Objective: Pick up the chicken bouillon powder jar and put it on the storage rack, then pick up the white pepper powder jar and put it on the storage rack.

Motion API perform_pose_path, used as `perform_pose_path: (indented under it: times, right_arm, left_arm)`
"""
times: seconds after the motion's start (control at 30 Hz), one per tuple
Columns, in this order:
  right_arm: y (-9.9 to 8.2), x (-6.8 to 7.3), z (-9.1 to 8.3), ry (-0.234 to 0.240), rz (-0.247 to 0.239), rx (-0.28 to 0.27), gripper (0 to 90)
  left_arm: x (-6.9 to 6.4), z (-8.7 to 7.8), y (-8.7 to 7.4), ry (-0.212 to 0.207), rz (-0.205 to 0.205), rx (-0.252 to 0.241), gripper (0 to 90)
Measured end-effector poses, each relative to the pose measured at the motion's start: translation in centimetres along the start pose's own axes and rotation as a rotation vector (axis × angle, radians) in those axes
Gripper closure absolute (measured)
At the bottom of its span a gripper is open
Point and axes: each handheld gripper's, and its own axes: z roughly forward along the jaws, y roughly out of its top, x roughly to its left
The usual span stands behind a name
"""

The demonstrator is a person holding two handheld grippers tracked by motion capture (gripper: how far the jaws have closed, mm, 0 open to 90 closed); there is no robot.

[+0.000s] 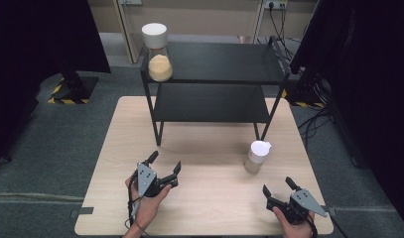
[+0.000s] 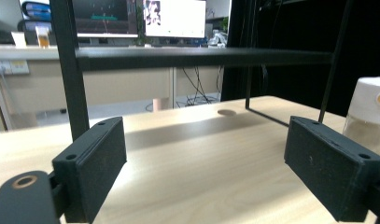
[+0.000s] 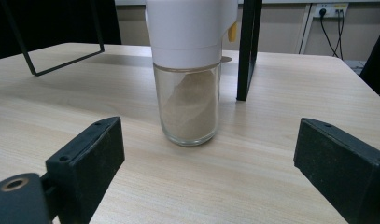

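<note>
A small glass jar [image 1: 255,156] with a white lid and pale powder inside stands upright on the wooden table [image 1: 204,208], right of centre. The right gripper view faces this jar [image 3: 189,84] a short way ahead. My right gripper [image 1: 279,186] rests open near the table's front right corner, below the jar. My left gripper [image 1: 165,162] is held open at the front left, pointing toward the black shelf rack [image 1: 214,82]. A taller white-lidded jar [image 1: 158,52] with yellow grains stands on the rack's top left corner. The left gripper view catches the small jar [image 2: 372,116] at its right edge.
The two-tier black metal rack [image 2: 178,56] stands on the back half of the table; its legs [image 3: 246,51] come down just behind the small jar. Dark curtains hang at both sides. Cables and wall sockets lie beyond the table on the right.
</note>
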Motion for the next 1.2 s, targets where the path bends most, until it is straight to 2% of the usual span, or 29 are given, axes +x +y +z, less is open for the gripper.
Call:
perform_pose_path:
  times: [0.17, 0.3, 0.5, 0.87, 1.2]
  right_arm:
    - [0.0, 0.0, 0.0, 0.002, -0.001, 0.0, 8.7]
    - [0.0, 0.0, 0.0, 0.003, -0.001, 0.001, 8.7]
    - [0.0, 0.0, 0.0, 0.003, -0.002, 0.0, 8.6]
    - [0.0, 0.0, 0.0, 0.002, -0.001, -0.001, 8.5]
    - [-0.1, -0.2, 0.0, 0.003, 0.012, -0.003, 7.9]
  left_arm:
    - [0.4, -0.2, -1.4, 0.009, -0.039, 0.026, 12.0]
    - [0.7, -0.1, -2.1, 0.022, -0.063, 0.067, 11.6]
    - [0.5, -0.2, -2.2, 0.018, -0.05, 0.065, 11.0]
    - [0.7, 0.0, -2.0, 0.007, -0.058, 0.075, 10.3]
    - [0.7, 0.0, -2.0, 0.001, -0.047, 0.075, 10.3]
